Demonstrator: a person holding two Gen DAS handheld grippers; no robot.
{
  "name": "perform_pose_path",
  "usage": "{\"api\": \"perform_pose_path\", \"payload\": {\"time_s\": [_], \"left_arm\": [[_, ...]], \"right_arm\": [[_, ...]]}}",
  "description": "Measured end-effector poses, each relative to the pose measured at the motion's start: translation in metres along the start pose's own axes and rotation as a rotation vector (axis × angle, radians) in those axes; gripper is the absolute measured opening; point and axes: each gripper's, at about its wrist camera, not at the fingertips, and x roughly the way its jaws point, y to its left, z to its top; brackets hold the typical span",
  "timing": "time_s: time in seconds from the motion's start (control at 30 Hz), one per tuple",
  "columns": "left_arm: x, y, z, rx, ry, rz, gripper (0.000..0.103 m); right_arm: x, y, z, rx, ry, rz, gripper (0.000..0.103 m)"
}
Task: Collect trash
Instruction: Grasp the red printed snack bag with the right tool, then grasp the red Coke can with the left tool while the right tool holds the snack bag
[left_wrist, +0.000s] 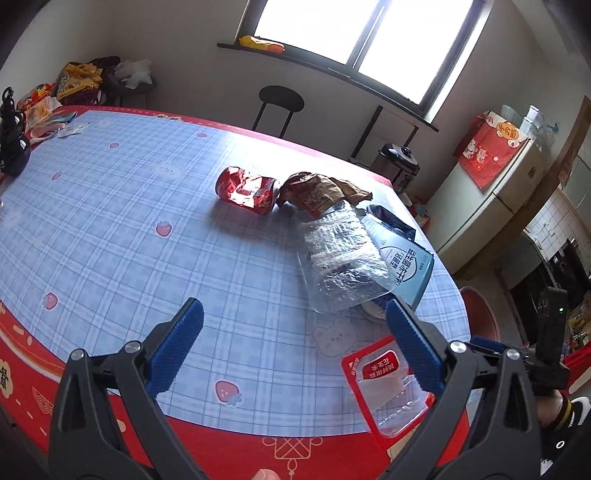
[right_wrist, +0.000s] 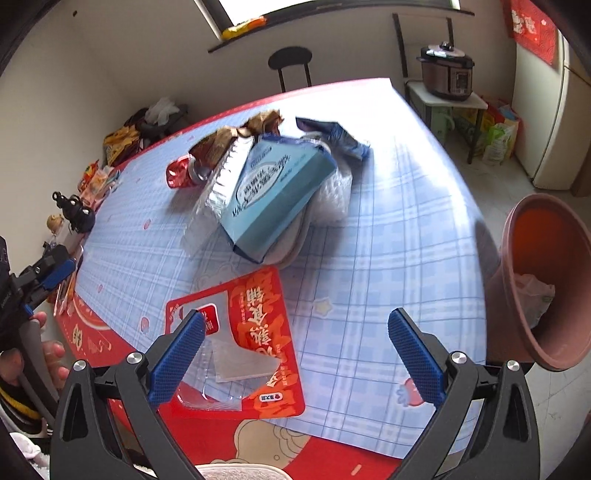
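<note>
Trash lies on the checked tablecloth (left_wrist: 110, 229). A crushed red can (left_wrist: 246, 189) lies next to a brown wrapper (left_wrist: 317, 190), a clear plastic wrap (left_wrist: 338, 254) and a light blue box (left_wrist: 408, 266). A red snack bag with a clear window (left_wrist: 384, 384) lies at the near edge. My left gripper (left_wrist: 295, 350) is open and empty above the table's near side. My right gripper (right_wrist: 295, 354) is open and empty, with its left finger over the red snack bag (right_wrist: 258, 332). The blue box (right_wrist: 277, 192) and can (right_wrist: 179, 173) lie beyond. A brown bin (right_wrist: 546, 280) stands at the table's right.
A black bottle (left_wrist: 13, 147) and snack packets (left_wrist: 44, 107) sit at the far left of the table. A black stool (left_wrist: 280, 105) stands behind it. A cooker (right_wrist: 448, 72) on a small stand and a fridge (right_wrist: 546, 110) stand at the right.
</note>
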Motion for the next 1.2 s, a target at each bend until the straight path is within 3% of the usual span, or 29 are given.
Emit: {"api": "perform_pose_path", "payload": {"time_s": [0.13, 0.27, 0.47, 0.57, 0.63, 0.8, 1.2], "left_arm": [[0.012, 0.014, -0.006, -0.032, 0.056, -0.017, 0.097], [0.022, 0.022, -0.010, -0.032, 0.085, 0.000, 0.097], [0.024, 0.023, -0.007, -0.013, 0.079, -0.003, 0.097], [0.024, 0.021, -0.006, -0.007, 0.080, -0.006, 0.097], [0.024, 0.021, -0.007, -0.005, 0.081, -0.004, 0.097], [0.026, 0.018, -0.008, -0.008, 0.094, -0.004, 0.097], [0.035, -0.003, -0.009, 0.032, 0.114, -0.022, 0.097]], "right_arm": [[0.019, 0.008, -0.012, 0.018, 0.097, -0.012, 0.082], [0.035, 0.006, -0.021, 0.092, 0.168, -0.002, 0.075], [0.048, 0.011, -0.028, 0.119, 0.223, -0.011, 0.066], [0.049, 0.014, -0.030, 0.116, 0.234, -0.031, 0.053], [0.046, 0.015, -0.030, 0.112, 0.226, -0.037, 0.042], [0.039, 0.016, -0.030, 0.110, 0.197, -0.039, 0.026], [0.004, 0.011, -0.028, 0.080, 0.056, 0.009, 0.020]]}}
